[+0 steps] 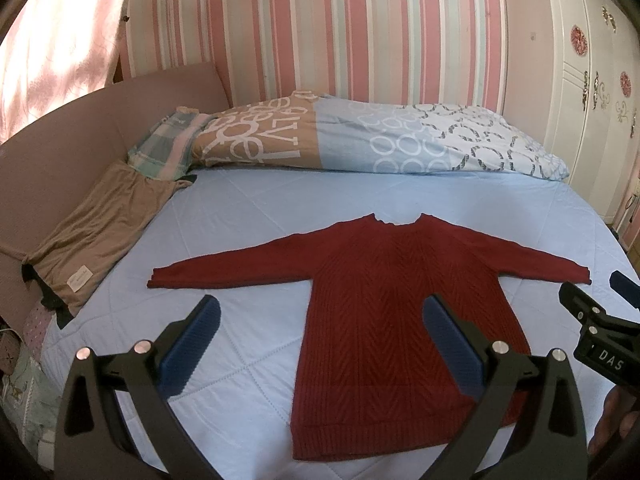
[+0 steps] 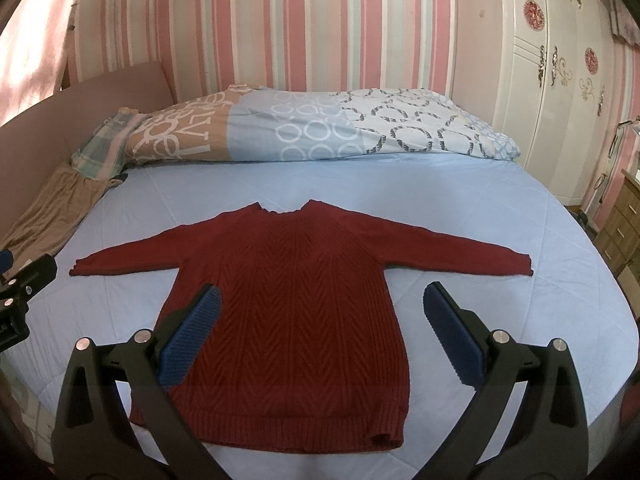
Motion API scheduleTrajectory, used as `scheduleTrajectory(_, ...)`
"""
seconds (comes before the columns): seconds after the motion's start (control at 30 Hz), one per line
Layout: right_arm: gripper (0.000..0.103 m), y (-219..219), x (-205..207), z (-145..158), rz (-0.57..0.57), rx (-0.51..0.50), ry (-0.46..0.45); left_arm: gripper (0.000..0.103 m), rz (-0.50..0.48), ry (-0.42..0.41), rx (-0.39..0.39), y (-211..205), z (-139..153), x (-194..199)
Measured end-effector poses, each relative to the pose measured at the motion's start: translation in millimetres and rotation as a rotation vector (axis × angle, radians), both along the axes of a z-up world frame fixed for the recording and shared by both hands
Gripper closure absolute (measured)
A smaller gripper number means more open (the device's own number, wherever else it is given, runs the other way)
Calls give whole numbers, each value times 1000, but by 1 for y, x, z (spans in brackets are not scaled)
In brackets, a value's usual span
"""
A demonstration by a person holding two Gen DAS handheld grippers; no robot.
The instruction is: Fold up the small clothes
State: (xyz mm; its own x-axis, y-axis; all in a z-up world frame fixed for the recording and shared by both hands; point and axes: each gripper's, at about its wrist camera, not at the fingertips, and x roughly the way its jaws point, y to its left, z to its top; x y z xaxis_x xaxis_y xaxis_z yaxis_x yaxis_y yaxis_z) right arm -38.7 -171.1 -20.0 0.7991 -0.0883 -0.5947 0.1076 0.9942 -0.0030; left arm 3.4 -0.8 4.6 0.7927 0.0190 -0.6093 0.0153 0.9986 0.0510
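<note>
A dark red knitted sweater [image 1: 384, 320] lies flat on the light blue bed sheet [image 1: 256, 216], both sleeves spread out sideways, hem toward me. It also shows in the right wrist view [image 2: 292, 328]. My left gripper [image 1: 320, 308] is open and empty, held above the sweater's left side near the hem. My right gripper [image 2: 320, 308] is open and empty, held above the sweater's right side. The right gripper also shows at the right edge of the left wrist view [image 1: 600, 320]; the left one shows at the left edge of the right wrist view [image 2: 20, 292].
A folded patterned duvet [image 1: 360, 136] lies along the wall. A brown garment [image 1: 100, 240] and a checked pillow [image 1: 168, 148] lie at the left by the pink headboard [image 1: 60, 140]. A white wardrobe [image 2: 560, 80] and wooden drawers [image 2: 624, 224] stand at the right.
</note>
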Motion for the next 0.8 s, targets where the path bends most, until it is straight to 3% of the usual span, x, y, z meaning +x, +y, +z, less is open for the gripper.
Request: scheduleTrajectory(0.8, 3, -3, -1, -2, 0, 2, 4, 2, -2, -4, -1, 3, 1, -2)
